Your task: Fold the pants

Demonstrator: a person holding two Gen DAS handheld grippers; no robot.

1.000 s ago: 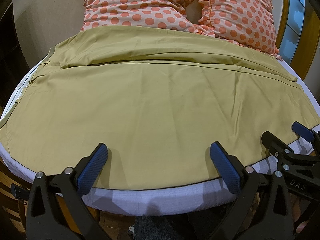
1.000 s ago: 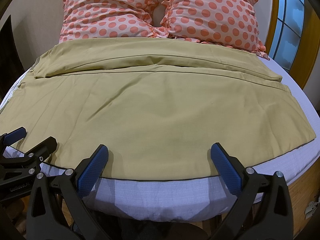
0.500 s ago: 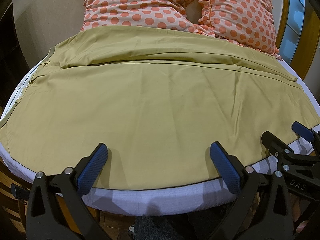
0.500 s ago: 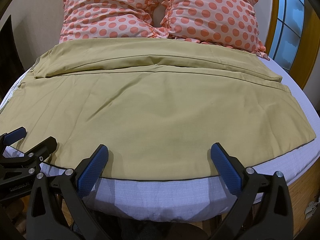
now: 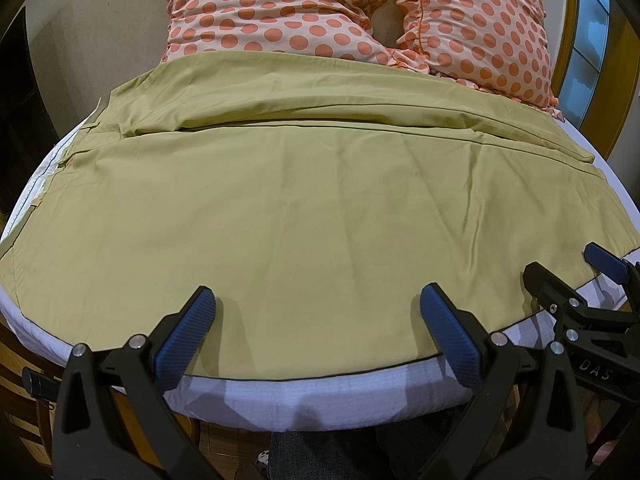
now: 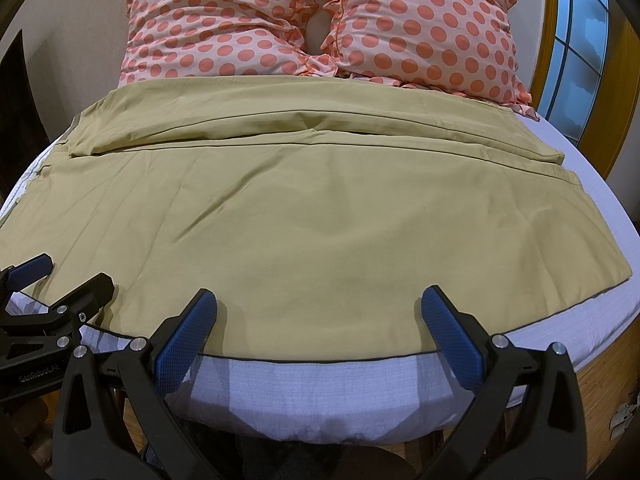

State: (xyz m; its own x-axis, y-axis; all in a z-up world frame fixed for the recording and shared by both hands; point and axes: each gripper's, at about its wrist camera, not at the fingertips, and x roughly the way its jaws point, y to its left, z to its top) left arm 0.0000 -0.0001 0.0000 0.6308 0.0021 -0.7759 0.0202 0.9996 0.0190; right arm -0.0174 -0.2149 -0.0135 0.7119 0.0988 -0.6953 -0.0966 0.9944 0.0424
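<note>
We see a pair of olive-green pants (image 5: 304,208) spread flat across a bed with a white sheet (image 5: 280,396), filling most of both wrist views; one leg lies nearest us, and the other (image 6: 304,120) lies beyond it toward the head of the bed. The waistband end at the left is cut off by the rounded edge of the fisheye picture, so we cannot make out its details. Two pink pillows with orange polka dots (image 6: 312,20) stand at the head of the bed, their tops cropped. A window with a wooden frame (image 6: 576,60) is only partly visible at the right. Our left gripper (image 5: 316,328) is spread wide, its blue-padded fingers (image 5: 188,336) hovering over the near hem of the pants and holding nothing; whether the pads touch the cloth is hard to tell. Our right gripper (image 6: 316,328) is equally wide apart and empty, just beside the left one, over the same hem.
</note>
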